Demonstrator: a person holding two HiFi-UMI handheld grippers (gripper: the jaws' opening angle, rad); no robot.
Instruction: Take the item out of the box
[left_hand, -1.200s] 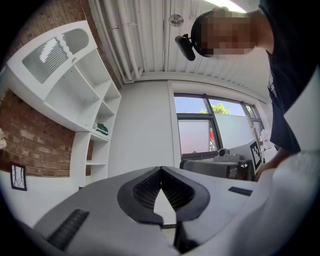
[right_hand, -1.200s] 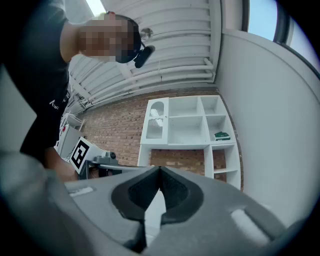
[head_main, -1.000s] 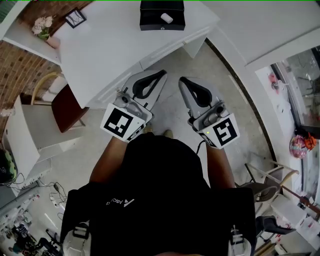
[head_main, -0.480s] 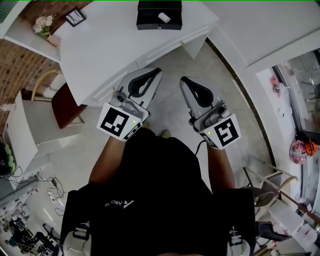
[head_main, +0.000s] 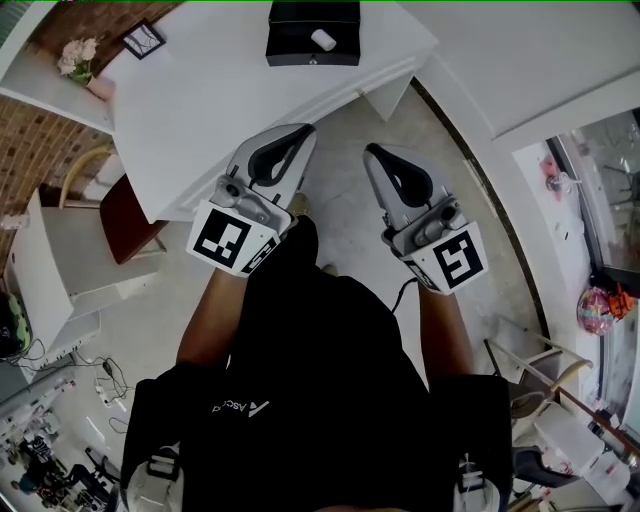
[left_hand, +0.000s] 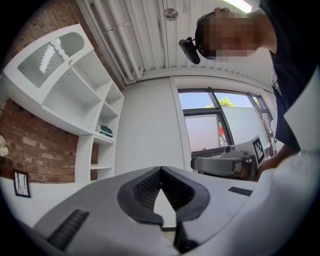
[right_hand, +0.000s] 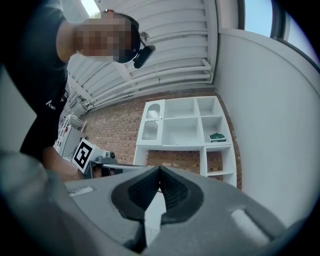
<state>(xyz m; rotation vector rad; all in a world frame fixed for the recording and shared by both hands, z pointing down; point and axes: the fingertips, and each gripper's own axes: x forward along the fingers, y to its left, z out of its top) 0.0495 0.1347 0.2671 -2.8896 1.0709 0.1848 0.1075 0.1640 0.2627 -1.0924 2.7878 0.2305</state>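
A black open box (head_main: 312, 33) stands on the white table (head_main: 220, 90) at the top of the head view, with a small white item (head_main: 323, 40) lying inside it. My left gripper (head_main: 302, 130) is held in front of the person's body, near the table's front edge, its jaws shut with nothing between them. My right gripper (head_main: 371, 152) is beside it over the floor, also shut and empty. Both are well short of the box. In the left gripper view the left gripper (left_hand: 160, 169) points up at a wall; in the right gripper view the right gripper (right_hand: 159, 168) faces a white shelf unit (right_hand: 184, 135).
A picture frame (head_main: 141, 40) and a flower pot (head_main: 80, 62) sit at the table's far left. A dark red chair (head_main: 128, 215) stands left of the table, and a white cabinet (head_main: 60, 270) lies further left. Grey floor (head_main: 340, 215) lies below the grippers.
Both grippers have moved forward towards the table, the left one more; its tip now reaches the table's edge. The box has shifted slightly left in the head view.
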